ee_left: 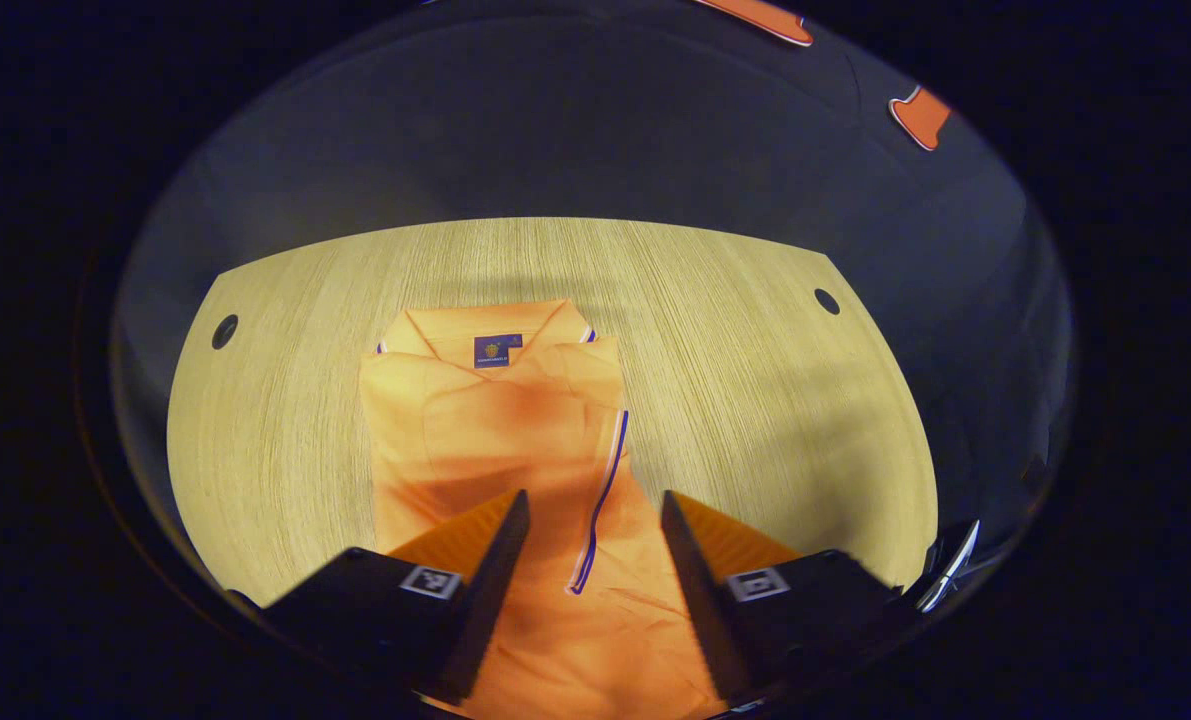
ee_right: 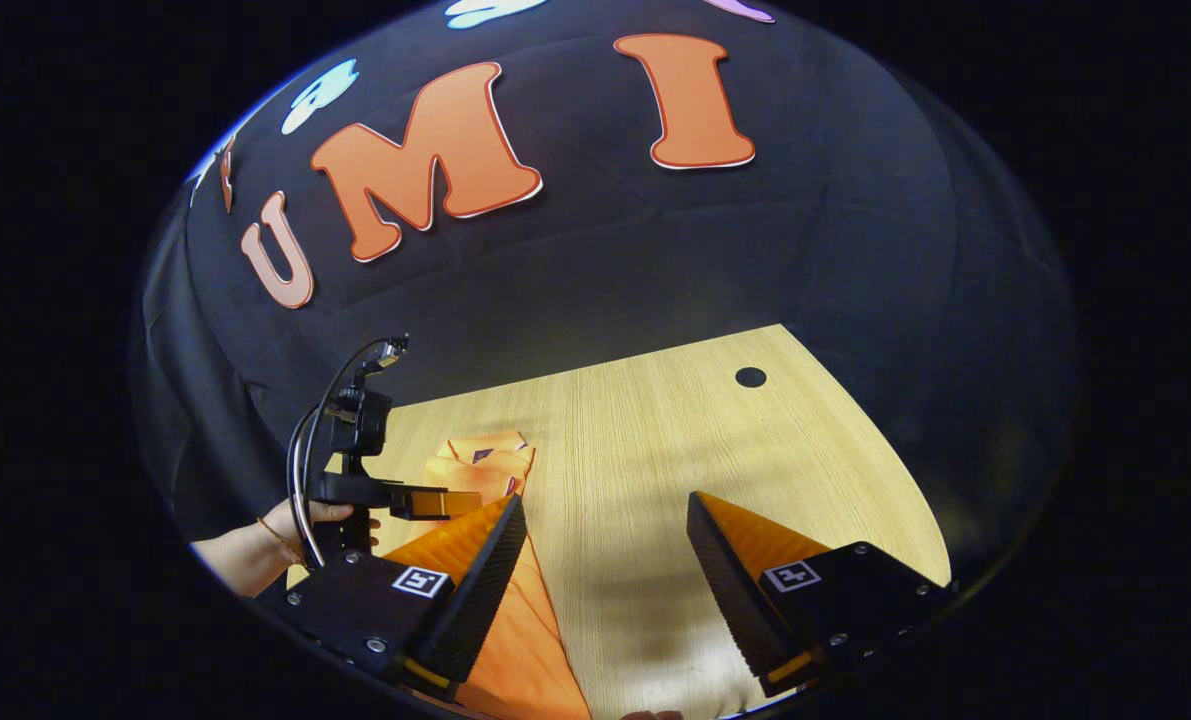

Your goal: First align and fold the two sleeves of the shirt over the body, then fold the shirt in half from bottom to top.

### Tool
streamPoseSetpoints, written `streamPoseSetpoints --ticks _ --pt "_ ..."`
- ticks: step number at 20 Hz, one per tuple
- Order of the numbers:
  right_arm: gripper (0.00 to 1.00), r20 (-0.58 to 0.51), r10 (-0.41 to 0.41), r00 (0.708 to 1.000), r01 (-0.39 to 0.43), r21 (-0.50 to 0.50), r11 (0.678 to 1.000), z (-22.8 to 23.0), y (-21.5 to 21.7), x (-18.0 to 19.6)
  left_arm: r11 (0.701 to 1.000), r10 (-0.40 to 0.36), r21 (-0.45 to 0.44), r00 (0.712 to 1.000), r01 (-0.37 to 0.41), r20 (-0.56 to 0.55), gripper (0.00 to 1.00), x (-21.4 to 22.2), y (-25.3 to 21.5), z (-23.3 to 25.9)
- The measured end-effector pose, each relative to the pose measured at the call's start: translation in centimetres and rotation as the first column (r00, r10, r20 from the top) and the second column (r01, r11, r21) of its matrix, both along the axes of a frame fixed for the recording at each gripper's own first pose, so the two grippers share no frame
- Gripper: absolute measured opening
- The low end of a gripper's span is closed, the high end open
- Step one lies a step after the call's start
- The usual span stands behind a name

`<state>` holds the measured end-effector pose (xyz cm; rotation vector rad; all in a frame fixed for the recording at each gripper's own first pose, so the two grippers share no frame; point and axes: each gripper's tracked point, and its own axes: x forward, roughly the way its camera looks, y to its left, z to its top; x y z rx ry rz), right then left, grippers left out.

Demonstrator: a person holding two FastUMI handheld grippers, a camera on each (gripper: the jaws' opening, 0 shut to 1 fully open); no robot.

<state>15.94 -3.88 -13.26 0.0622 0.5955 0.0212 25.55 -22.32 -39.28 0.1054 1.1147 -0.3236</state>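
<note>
- On the wooden table [ee_left: 755,400] the orange shirt [ee_left: 495,430] lies lengthwise, collar at the far end and hem running toward the near edge; it looks narrow, with both sleeves seemingly laid over the body, so I judge the sleeve step done and the bottom-to-top fold still to come.
- The table is bare wood either side of the shirt, which leaves room for that fold; a small dark hole [ee_left: 826,301] sits near its far right corner.
- The left gripper [ee_left: 595,540] hangs above the shirt's lower part with its fingers spread apart and nothing between them but cloth below, probably lined up over the hem end for a grasp.
- The right gripper [ee_right: 605,550] is likewise parted and empty, held over bare table just beside the shirt's right edge; its left finger overlaps the cloth in the right gripper view, but whether it touches I cannot tell.
- In the right gripper view the other gripper shows farther off, held by a hand [ee_right: 300,525] with a cable looping above it.
- The hem itself is cut off at the bottom of both views.
- A small label [ee_left: 497,350] sits inside the collar, too small to make out.
</note>
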Motion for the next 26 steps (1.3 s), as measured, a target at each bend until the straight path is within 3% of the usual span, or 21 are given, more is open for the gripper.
streamPoseSetpoints --ticks 1,7,16,22,26 --pt "0.99 -0.004 0.004 1.000 -0.004 0.000 1.000 -0.2 0.3 0.1 1.000 0.005 -0.002 1.000 -0.005 0.004 1.00 -0.1 0.1 -0.1" --pt "0.99 -0.047 0.060 0.997 -0.060 -0.010 0.998 -1.6 3.7 0.2 0.997 0.052 -0.058 0.997 -0.049 0.052 0.98 -1.6 3.3 3.8" --pt "0.99 -0.185 0.166 0.969 -0.181 -0.064 0.981 -7.0 11.5 -2.1 0.996 0.080 0.018 0.993 -0.082 0.092 0.98 -9.8 13.2 6.2" --pt "0.99 -0.325 0.188 0.927 -0.244 -0.141 0.960 -11.8 13.1 -8.1 0.994 0.096 0.059 0.995 -0.097 0.014 0.98 -17.9 17.8 3.2" --pt "0.99 -0.455 0.172 0.874 -0.277 -0.173 0.945 -15.8 12.4 -14.0 0.990 0.094 0.107 0.995 -0.091 -0.026 0.98 -22.4 19.8 1.7"
